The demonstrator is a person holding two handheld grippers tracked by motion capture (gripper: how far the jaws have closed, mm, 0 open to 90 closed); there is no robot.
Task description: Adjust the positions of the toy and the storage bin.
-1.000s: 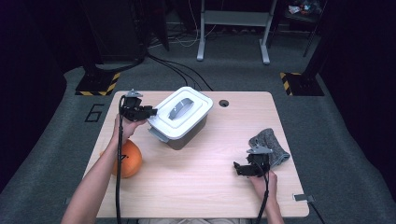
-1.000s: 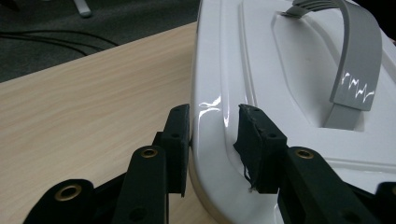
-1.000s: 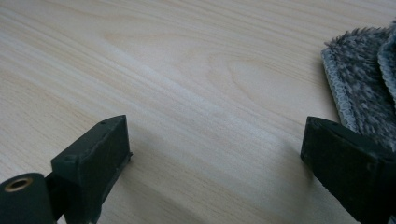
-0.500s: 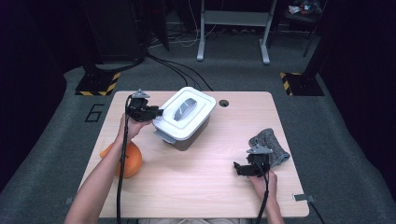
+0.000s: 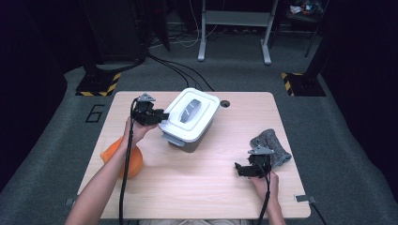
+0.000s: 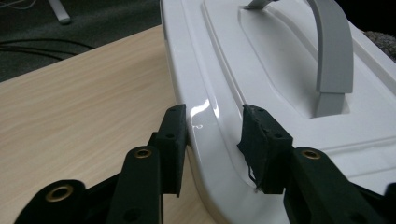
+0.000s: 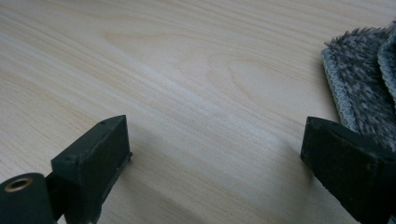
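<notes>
Two claws, left [image 6: 212,135] astride lid rim [image 6: 205,121] (just loosened), right [image 7: 215,163] apart.

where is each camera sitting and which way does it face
High view: fixed above the person's side, looking forward and down on the table; both forearms enter from the bottom.
Left gripper view: rides the left tongs, looking along its jaws, which straddle the rim of the white lid.
Right gripper view: rides the right tongs, facing the tabletop past wide-open jaws, grey cloth at right.
Shared: the high view shows the lid and cloth too.
</notes>
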